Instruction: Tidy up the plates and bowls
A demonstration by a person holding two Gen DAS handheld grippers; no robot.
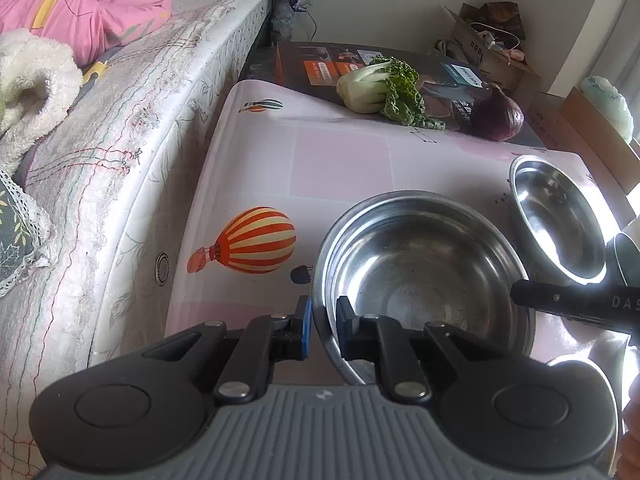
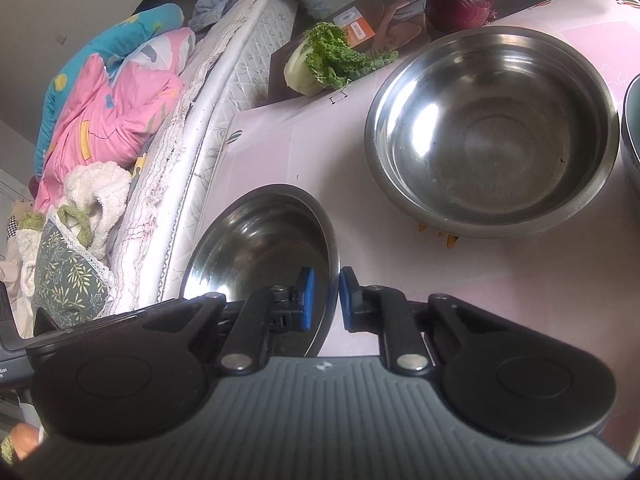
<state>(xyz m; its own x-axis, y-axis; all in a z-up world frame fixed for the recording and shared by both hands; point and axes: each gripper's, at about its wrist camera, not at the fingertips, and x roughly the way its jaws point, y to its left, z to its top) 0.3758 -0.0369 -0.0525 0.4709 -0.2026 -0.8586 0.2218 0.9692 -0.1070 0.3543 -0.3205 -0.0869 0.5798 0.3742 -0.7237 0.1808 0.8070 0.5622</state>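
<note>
Pinched almost closed on opposite rims of what looks like one steel bowl [image 1: 420, 272]: left gripper [image 1: 324, 326] at its 8 o'clock edge, right gripper [image 2: 334, 300] at its 3 o'clock edge, thin wall between the blue pads each time. Probably gripped from both sides to keep it level for a lift, perhaps for stacking with the second bowl [image 1: 560, 216] at 2 o'clock on the pink table [image 1: 340, 160]. Cannot tell whether already off the surface.

Home bedroom: mattress [image 1: 132, 128], pink quilt [image 1: 80, 4], table [image 1: 340, 160] alongside.
</note>
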